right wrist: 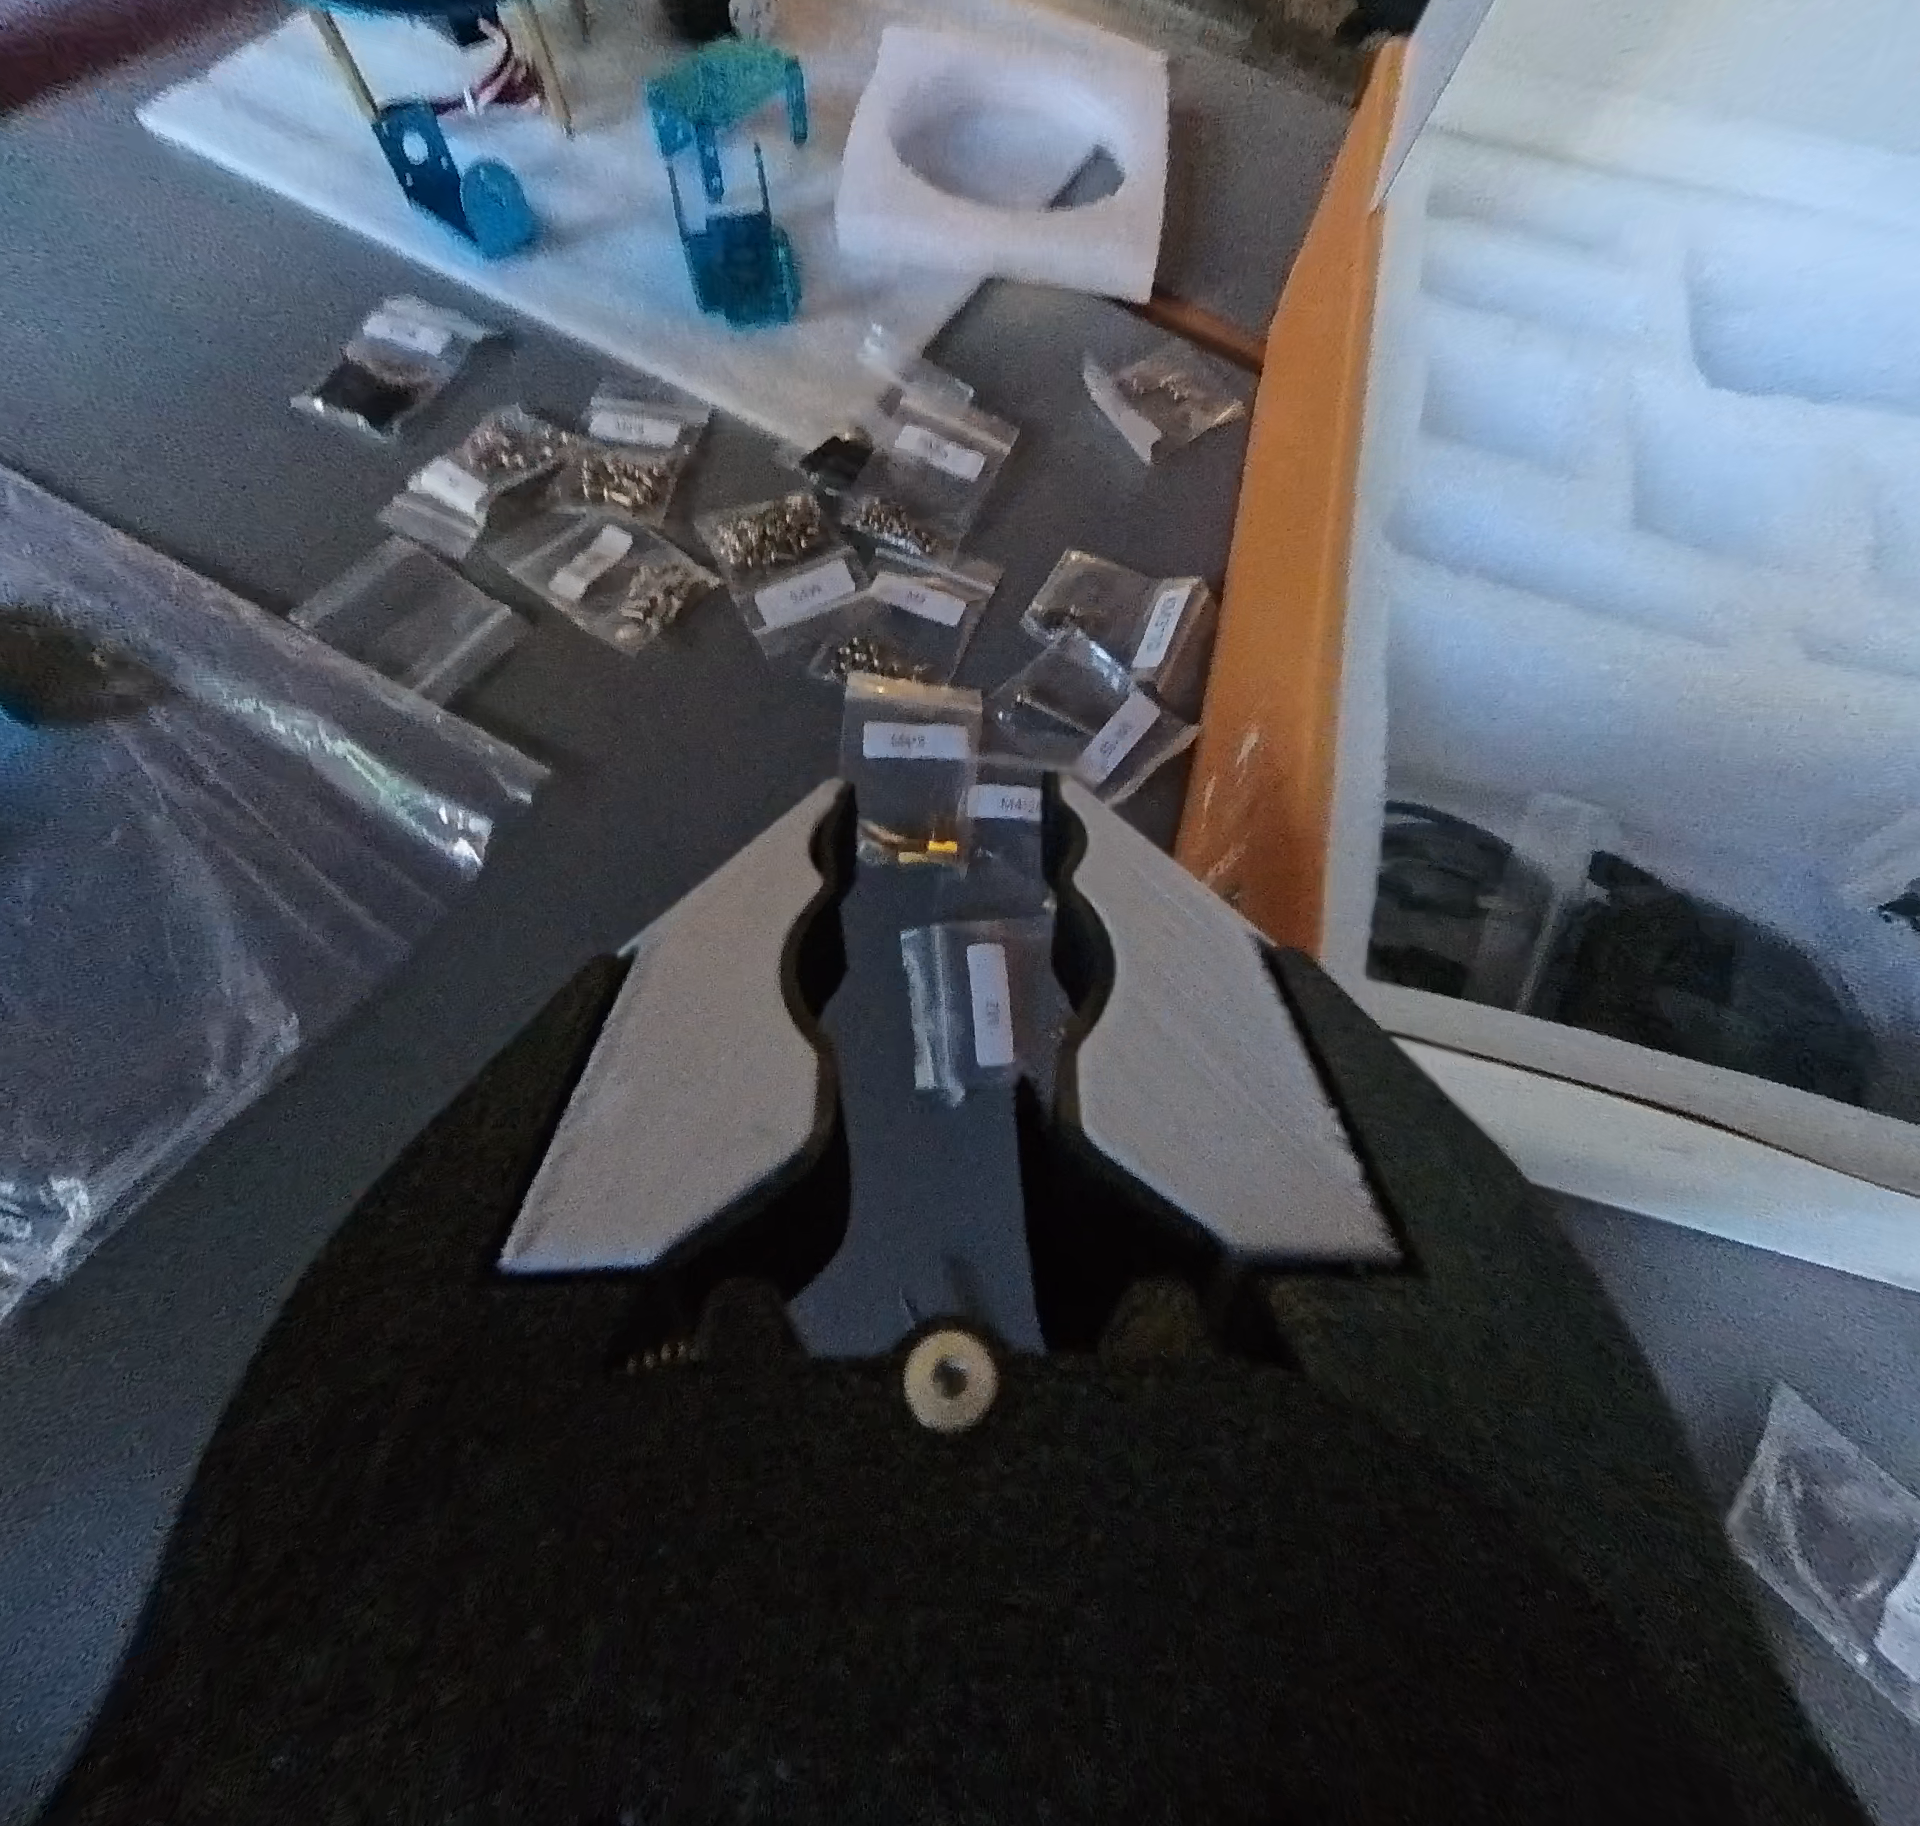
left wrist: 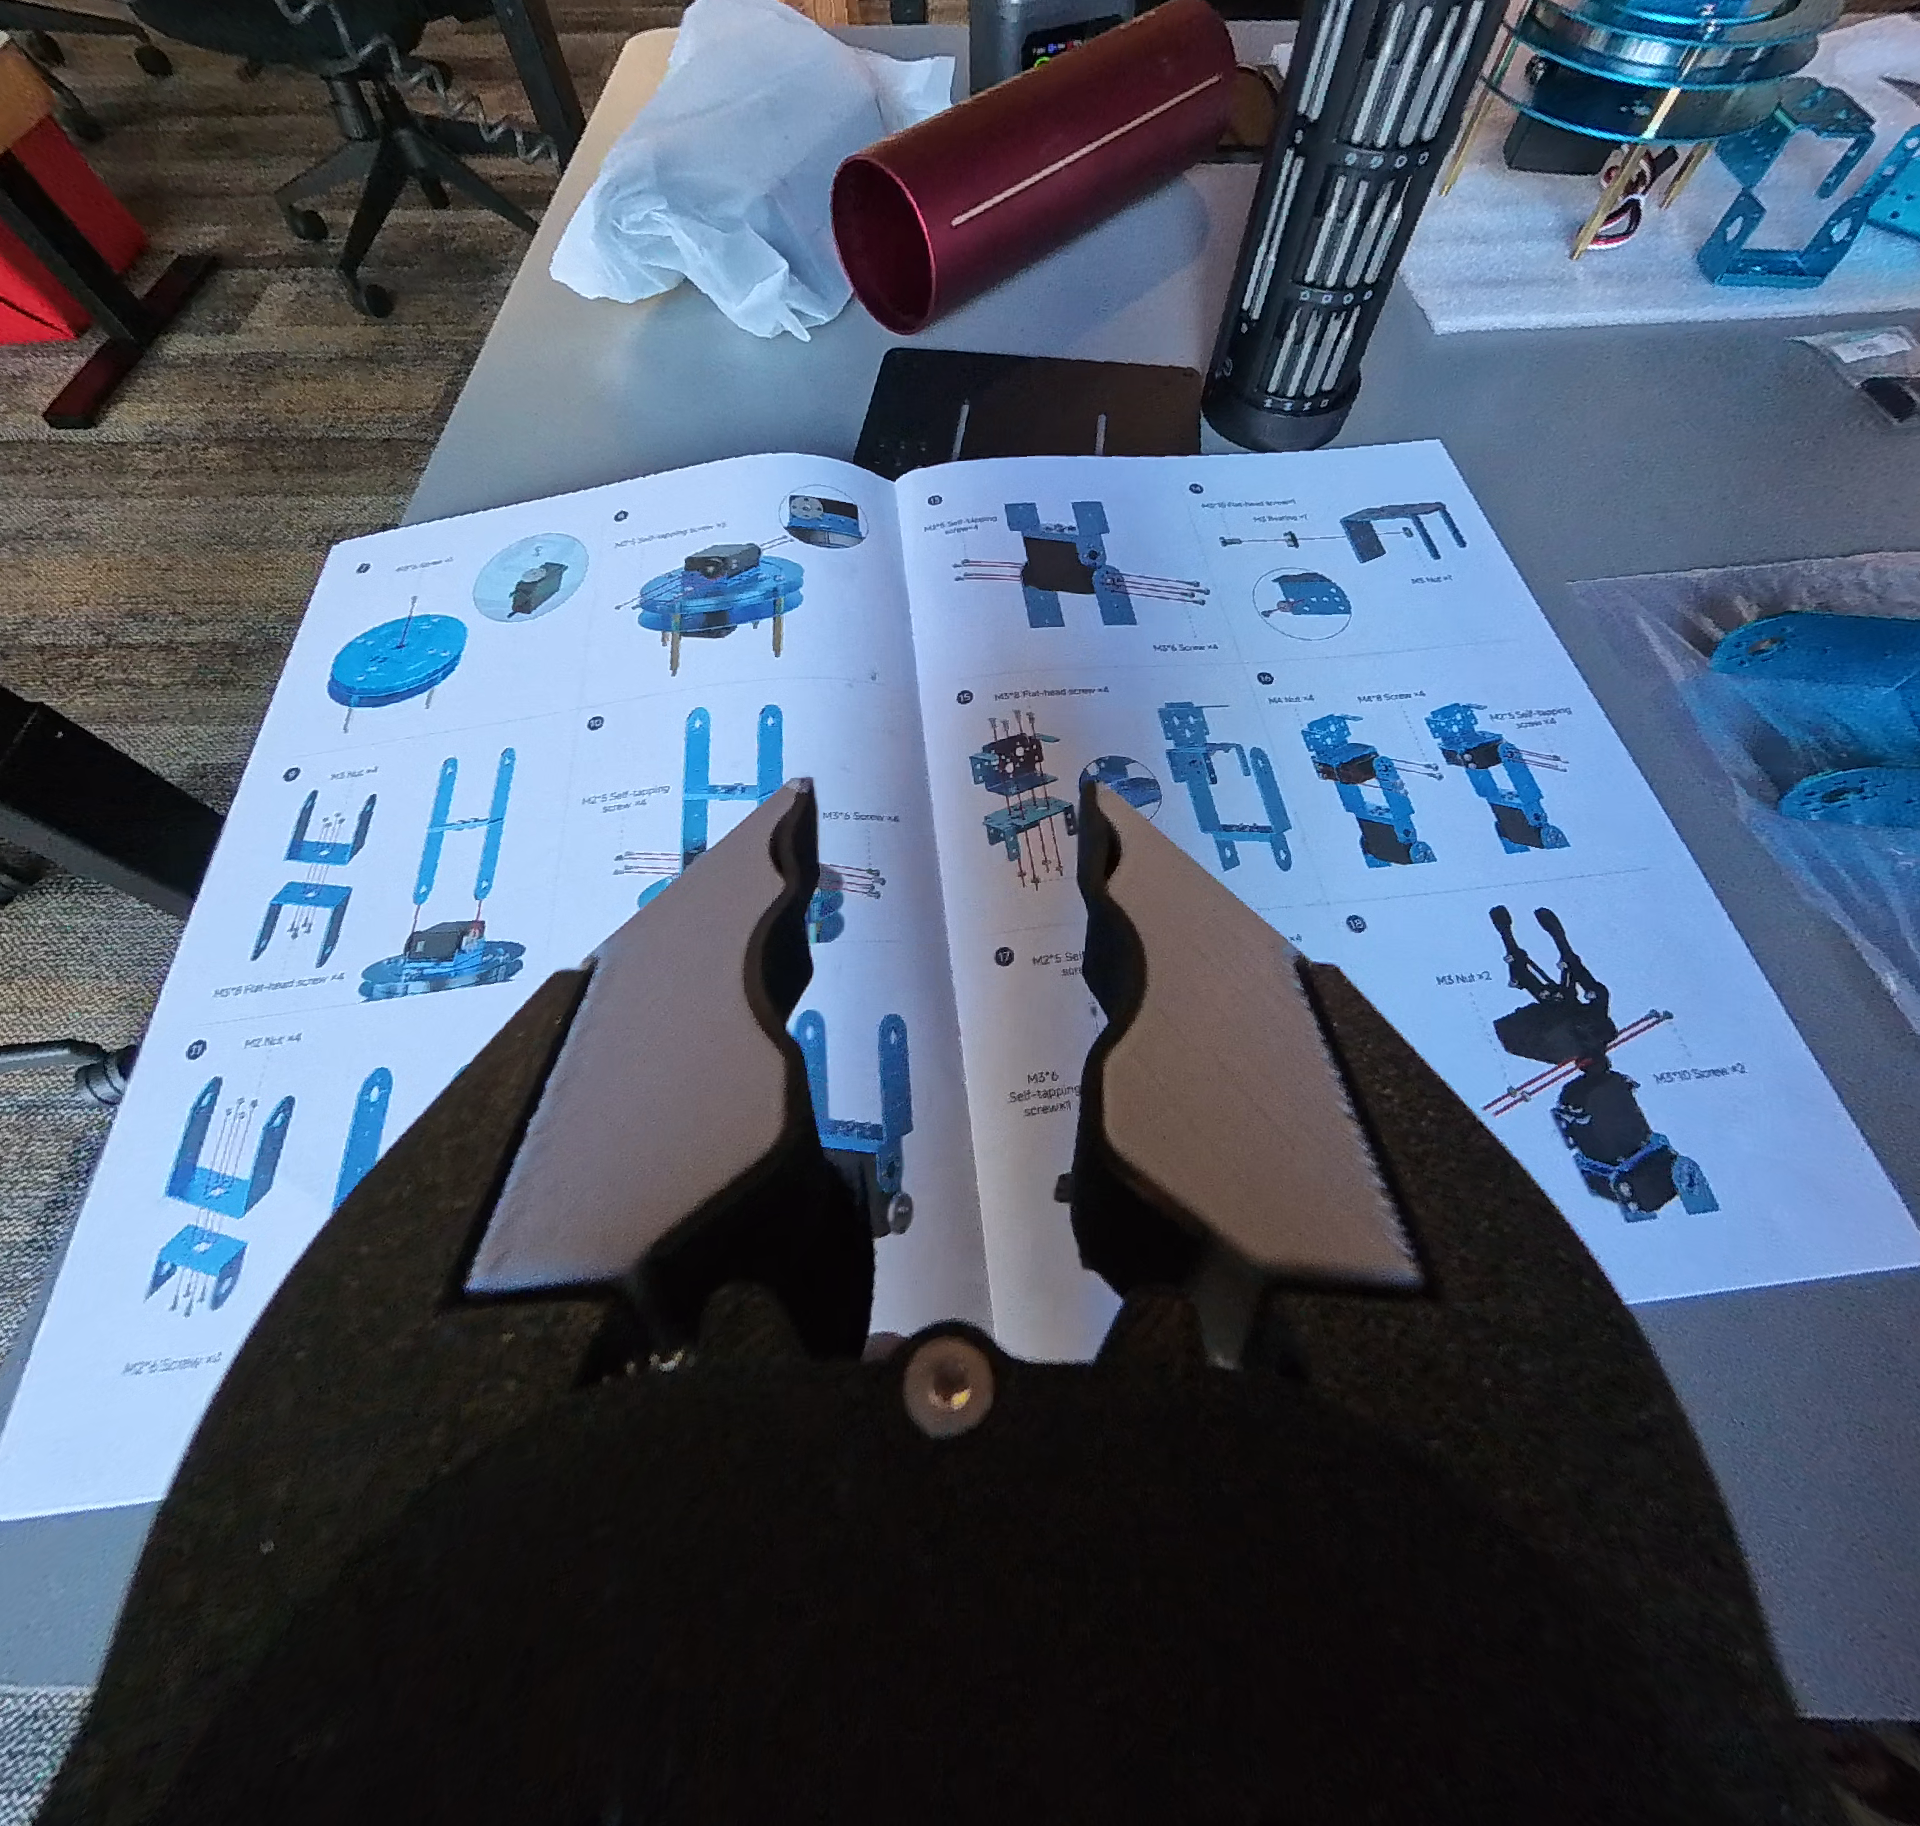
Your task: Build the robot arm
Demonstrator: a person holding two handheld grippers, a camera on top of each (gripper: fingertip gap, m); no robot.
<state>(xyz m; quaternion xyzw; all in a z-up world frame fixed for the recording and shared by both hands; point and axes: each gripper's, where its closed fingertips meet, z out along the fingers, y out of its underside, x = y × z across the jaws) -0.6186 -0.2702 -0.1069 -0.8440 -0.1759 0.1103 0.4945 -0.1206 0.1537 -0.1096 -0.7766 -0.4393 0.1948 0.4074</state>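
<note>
Two grippers, both empty and both with jaws spread wide, neither one touching anything.

The left gripper (left wrist: 943,789) hangs over an open instruction booklet (left wrist: 1403,1028) on the grey table (left wrist: 1714,426), with the centre fold running right between the jaws. Both pages are full of numbered assembly drawings of blue parts with small printed captions. Just past the booklet, ahead of the jaws, lies a flat black pad (left wrist: 1029,405). Beyond that a dark red tube (left wrist: 1049,155) lies on its side with a thin pale line along it, crumpled white tissue (left wrist: 727,155) to its left and a tall black cylinder rack of silvery bits (left wrist: 1340,176) standing to its right. Behind the tube sits a grey box (left wrist: 1049,0) with a small lit screen and some lettering on top. Far right there's a blue round-platform assembly (left wrist: 1662,20) and a loose blue bracket (left wrist: 1797,207).

The right gripper (right wrist: 948,789) hovers over a scatter of little clear zip bags. One small bag with a white label (right wrist: 914,768) sits at the tips between the jaws, and another labelled bag with silvery screws (right wrist: 956,1007) lies further back in the gap. Ahead is a whole cluster of labelled hardware bags (right wrist: 790,540), and farther on blue brackets (right wrist: 727,187) on white foam. Right of the jaws is an open box with white foam lining (right wrist: 1662,426). This view is blurry, so the label print is hard to make out.
</note>
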